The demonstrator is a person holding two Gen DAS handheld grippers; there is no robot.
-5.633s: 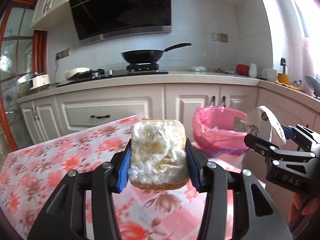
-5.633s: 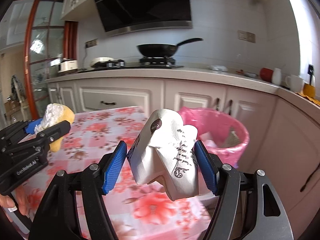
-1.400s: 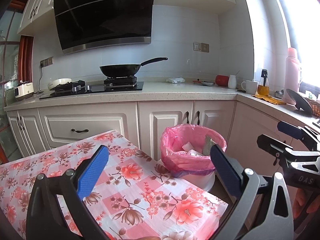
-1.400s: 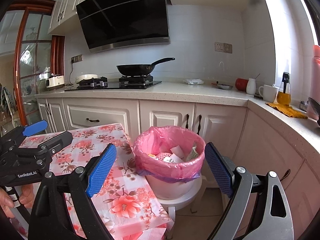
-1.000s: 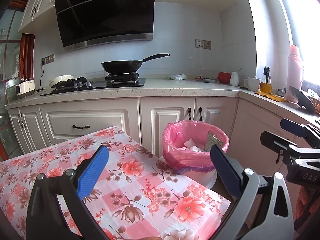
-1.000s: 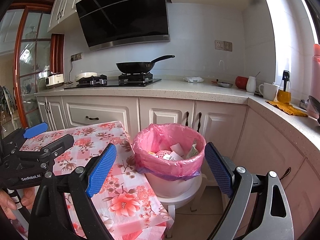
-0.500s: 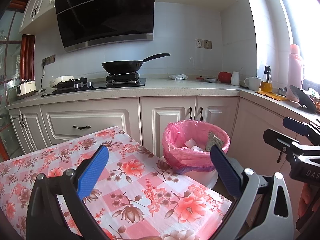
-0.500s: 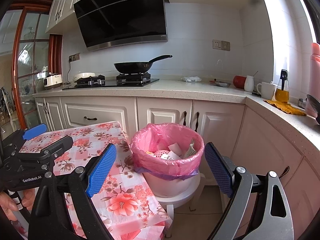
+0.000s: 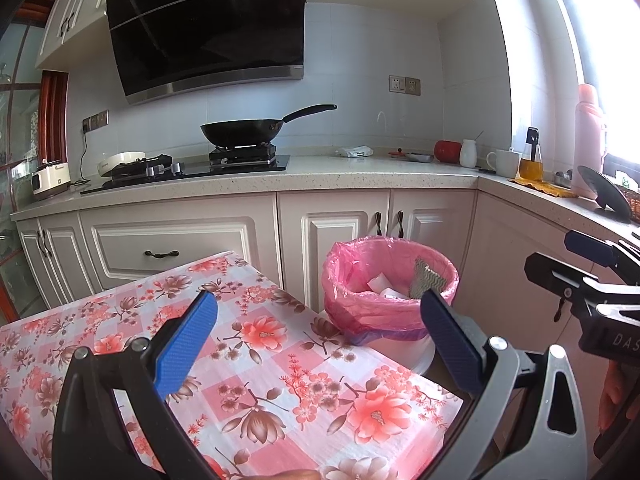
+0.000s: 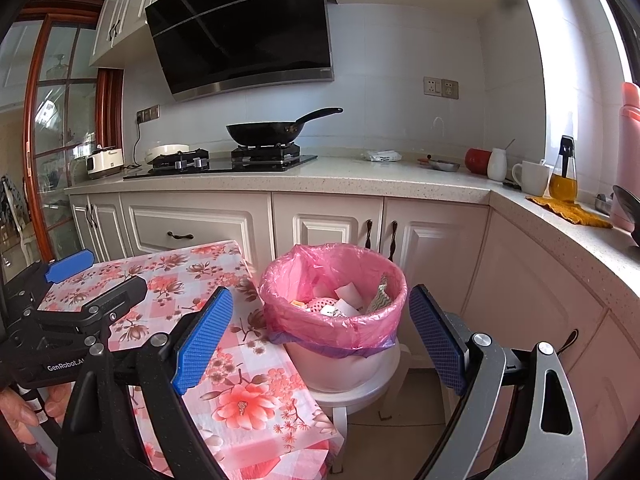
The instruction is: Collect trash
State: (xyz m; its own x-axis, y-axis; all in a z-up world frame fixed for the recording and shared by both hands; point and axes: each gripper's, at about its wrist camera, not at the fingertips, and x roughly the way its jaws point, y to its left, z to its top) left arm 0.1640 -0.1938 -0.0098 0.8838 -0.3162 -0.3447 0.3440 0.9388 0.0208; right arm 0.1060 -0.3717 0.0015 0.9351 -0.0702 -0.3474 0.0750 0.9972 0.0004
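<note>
A white bin lined with a pink bag [image 9: 356, 304] [image 10: 344, 280] stands on a white stool [image 10: 360, 396] just past the table's corner. It holds several pieces of trash [image 10: 340, 304], among them white paper and a yellow scrap. My left gripper [image 9: 316, 332] is open and empty above the floral tablecloth [image 9: 256, 364], with the bin ahead to the right. My right gripper [image 10: 320, 332] is open and empty, facing the bin. Each gripper shows at the edge of the other's view, the right one [image 9: 584, 280] and the left one [image 10: 80, 280].
White kitchen cabinets [image 9: 200, 236] and a speckled counter [image 10: 360, 180] run behind the bin and along the right. A black wok [image 9: 248, 130] sits on the hob. Cups, a red jar and an oil bottle [image 10: 562, 178] stand on the counter at the right.
Since 5.6 s ago both grippers opened: the yellow sponge left my left one, the crumpled paper cup left my right one. In the last second both views shifted only slightly.
</note>
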